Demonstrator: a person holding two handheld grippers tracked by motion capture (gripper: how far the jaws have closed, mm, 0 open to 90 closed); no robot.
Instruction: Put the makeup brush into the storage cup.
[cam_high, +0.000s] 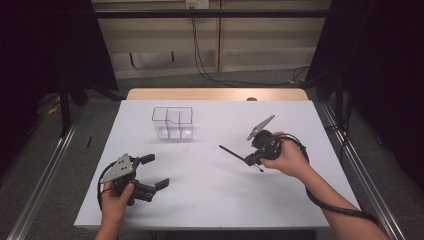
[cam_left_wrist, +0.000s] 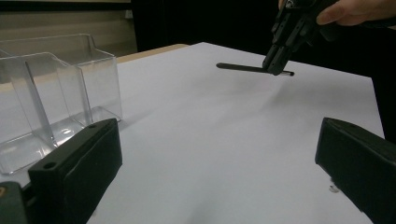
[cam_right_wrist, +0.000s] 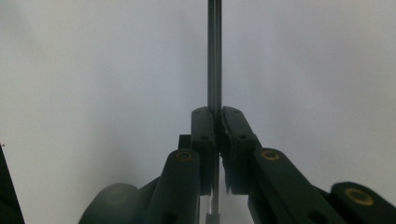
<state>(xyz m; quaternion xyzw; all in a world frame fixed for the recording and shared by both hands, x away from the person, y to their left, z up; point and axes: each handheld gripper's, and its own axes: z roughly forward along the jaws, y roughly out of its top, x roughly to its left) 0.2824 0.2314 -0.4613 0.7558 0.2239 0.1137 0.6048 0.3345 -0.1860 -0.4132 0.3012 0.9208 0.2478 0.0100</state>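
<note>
A thin black pen (cam_high: 234, 154) is held just above the white table by my right gripper (cam_high: 251, 160), which is shut on it near one end. In the right gripper view the pen (cam_right_wrist: 214, 56) runs straight up from between the closed jaws of my right gripper (cam_right_wrist: 218, 116). From the left gripper view, the pen (cam_left_wrist: 243, 68) and the right gripper (cam_left_wrist: 276, 60) show at the far upper right. My left gripper (cam_high: 156, 171) rests open near the table's front left, nothing between its jaws. A clear plastic organiser with compartments (cam_high: 172, 122) stands at the back centre-left, close on the left in the left gripper view (cam_left_wrist: 56, 98).
The white sheet (cam_high: 210, 200) covers the table, with a wooden edge (cam_high: 215, 94) at the back. Metal rails (cam_high: 360, 170) run along both sides of the table. Cables hang down the back wall. A black cable trails from the right hand.
</note>
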